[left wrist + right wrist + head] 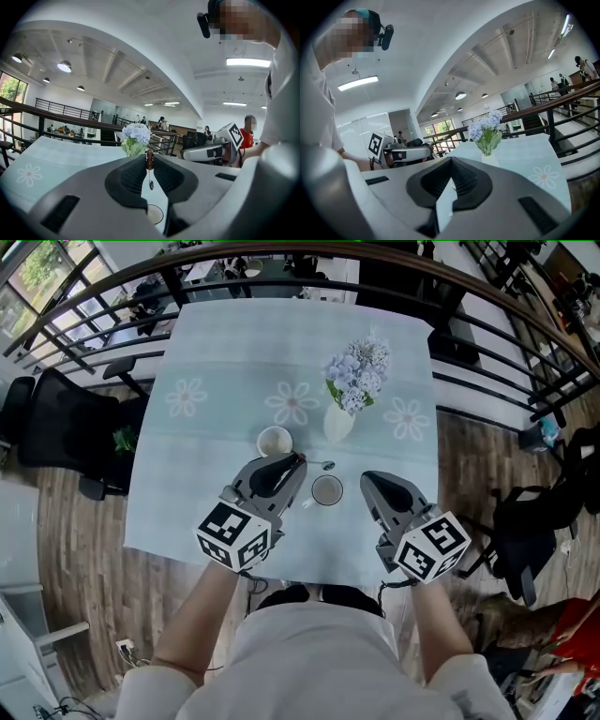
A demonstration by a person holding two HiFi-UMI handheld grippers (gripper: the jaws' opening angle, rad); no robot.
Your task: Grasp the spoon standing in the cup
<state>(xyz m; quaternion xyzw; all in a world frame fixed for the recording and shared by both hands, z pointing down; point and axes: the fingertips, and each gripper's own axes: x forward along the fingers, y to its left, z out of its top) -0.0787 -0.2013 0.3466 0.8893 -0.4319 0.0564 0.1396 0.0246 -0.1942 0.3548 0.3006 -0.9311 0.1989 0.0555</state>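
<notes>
Table [216, 343], pale cloth with a flower print. Left gripper [298, 461] is narrowed, tips pinching the brown handle end of the spoon [319, 465]. Right gripper [367, 478] is closed tip to tip with nothing in it. Vase [339, 423] of blue flowers stands behind. White cup [275, 441] is just beside the left tips, front cup [327, 490] between the grippers. Spoon is clear of both cups, between them.
</notes>
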